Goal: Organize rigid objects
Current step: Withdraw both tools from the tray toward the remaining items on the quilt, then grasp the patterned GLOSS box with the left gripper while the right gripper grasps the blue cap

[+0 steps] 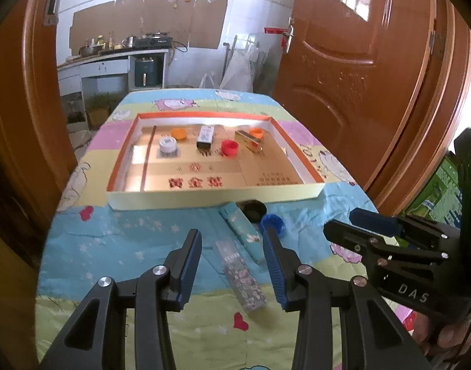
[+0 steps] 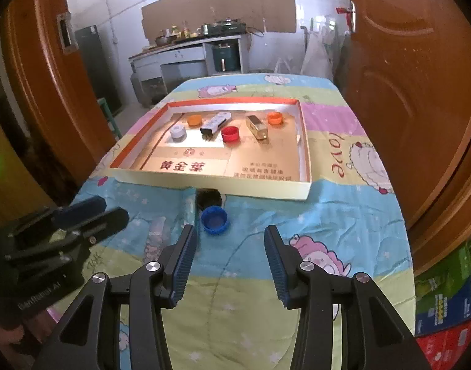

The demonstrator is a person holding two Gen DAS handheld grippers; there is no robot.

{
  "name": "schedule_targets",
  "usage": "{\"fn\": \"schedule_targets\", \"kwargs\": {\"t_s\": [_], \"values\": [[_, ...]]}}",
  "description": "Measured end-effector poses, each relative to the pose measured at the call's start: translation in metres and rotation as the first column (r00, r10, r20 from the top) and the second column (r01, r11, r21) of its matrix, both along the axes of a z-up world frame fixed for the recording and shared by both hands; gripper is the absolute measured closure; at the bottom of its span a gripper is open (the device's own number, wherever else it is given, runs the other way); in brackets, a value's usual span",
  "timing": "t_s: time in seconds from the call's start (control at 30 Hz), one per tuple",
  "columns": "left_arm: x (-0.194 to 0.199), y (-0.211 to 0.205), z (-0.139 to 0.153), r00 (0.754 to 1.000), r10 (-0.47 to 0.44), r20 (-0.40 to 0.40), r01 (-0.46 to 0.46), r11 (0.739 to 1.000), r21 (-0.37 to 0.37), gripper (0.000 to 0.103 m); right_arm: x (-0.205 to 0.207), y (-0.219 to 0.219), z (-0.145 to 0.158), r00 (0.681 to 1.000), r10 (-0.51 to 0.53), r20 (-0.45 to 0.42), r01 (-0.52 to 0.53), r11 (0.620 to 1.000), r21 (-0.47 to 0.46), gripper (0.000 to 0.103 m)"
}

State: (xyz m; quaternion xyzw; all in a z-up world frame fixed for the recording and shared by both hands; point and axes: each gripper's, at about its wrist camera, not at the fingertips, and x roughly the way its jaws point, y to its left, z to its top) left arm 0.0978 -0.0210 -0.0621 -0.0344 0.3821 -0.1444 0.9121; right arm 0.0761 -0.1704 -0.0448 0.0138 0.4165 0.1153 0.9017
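A shallow cardboard tray lies on the table and holds two orange caps, a white cap, a red cap, a small black-and-white box and a gold box. In front of the tray lie a black cap, a blue cap, a light blue box and a patterned long box. My left gripper is open above the patterned box. My right gripper is open just short of the blue cap.
The table wears a colourful cartoon quilt. Brown wooden doors stand on both sides. A kitchen counter is at the back. Stacked cartons stand at the right of the table.
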Motion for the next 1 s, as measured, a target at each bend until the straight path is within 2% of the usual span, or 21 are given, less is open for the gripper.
{"fn": "schedule_targets", "kwargs": {"t_s": [0.3,0.63,0.87,0.93,1.0], "values": [[-0.001,-0.016,-0.03,0.999,0.0,-0.038,0.001,1.0,0.026,0.062,0.0,-0.009,-0.007,1.0,-0.011,-0.017,0.011,1.0,0.009,0.056],[0.014,-0.019,-0.06,0.991,0.059,-0.118,-0.056,0.998,0.027,0.062,0.0,-0.021,-0.012,0.999,-0.03,-0.03,0.03,0.999,0.02,0.056],[0.019,-0.011,-0.061,0.989,0.068,-0.129,-0.067,0.998,0.007,0.062,0.003,-0.023,-0.019,0.999,-0.027,-0.045,0.029,0.999,0.028,0.056],[0.02,-0.007,-0.061,0.989,0.063,-0.137,-0.064,0.998,0.0,0.064,0.003,-0.023,-0.019,0.999,-0.026,-0.045,0.027,0.999,0.027,0.056],[0.019,-0.005,-0.059,0.988,0.053,-0.142,-0.055,0.998,-0.011,0.072,0.004,-0.024,-0.02,0.998,-0.029,-0.047,0.03,0.999,0.03,0.056]]}}
